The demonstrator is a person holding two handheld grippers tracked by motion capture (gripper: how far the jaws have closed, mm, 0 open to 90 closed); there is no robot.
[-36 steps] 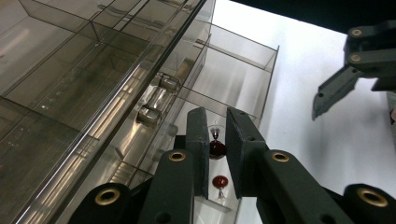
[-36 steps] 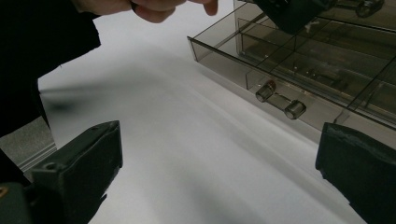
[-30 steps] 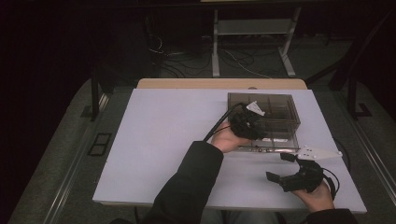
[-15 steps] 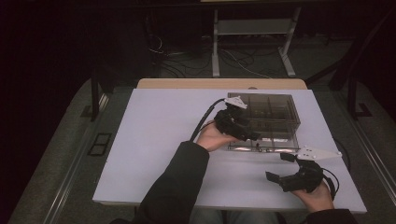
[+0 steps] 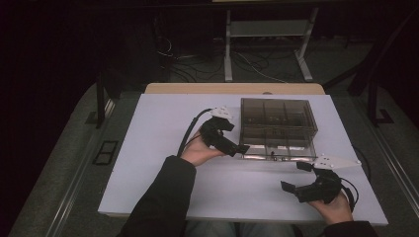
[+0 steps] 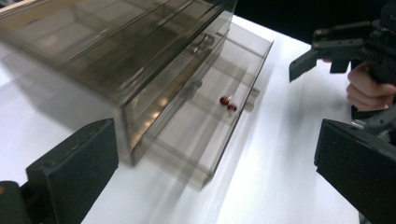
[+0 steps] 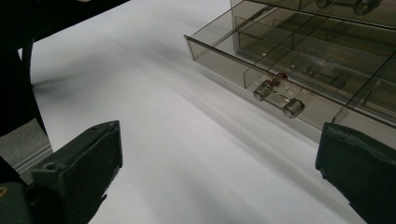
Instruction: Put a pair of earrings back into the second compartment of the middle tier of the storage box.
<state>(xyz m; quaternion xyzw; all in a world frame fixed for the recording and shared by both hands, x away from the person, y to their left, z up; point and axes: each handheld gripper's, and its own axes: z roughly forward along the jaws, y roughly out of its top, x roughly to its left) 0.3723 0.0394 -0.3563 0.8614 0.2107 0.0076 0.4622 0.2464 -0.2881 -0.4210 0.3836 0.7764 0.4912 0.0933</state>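
The left gripper's point(image 5: 236, 148) fingers point(image 6: 74, 172) are spread wide and empty just beside the left end of a smoky clear drawer box point(image 5: 277, 121) on the white counter point(image 5: 163, 148). The right gripper point(image 5: 296, 178), equally wide and empty, sits near the pulled-out bottom drawer point(image 6: 205, 126), whose long front runs across facing it. The left gripper view reveals two small red beads point(image 6: 228, 103) inside; the right gripper view shows the drawer's clear handle point(image 7: 278, 99).

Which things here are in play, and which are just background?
In play: drawer box; open bottom drawer; red beads in it; left gripper, open, at the box's corner; right gripper, open, in front.
Background: white table; metal stand; floor cables.
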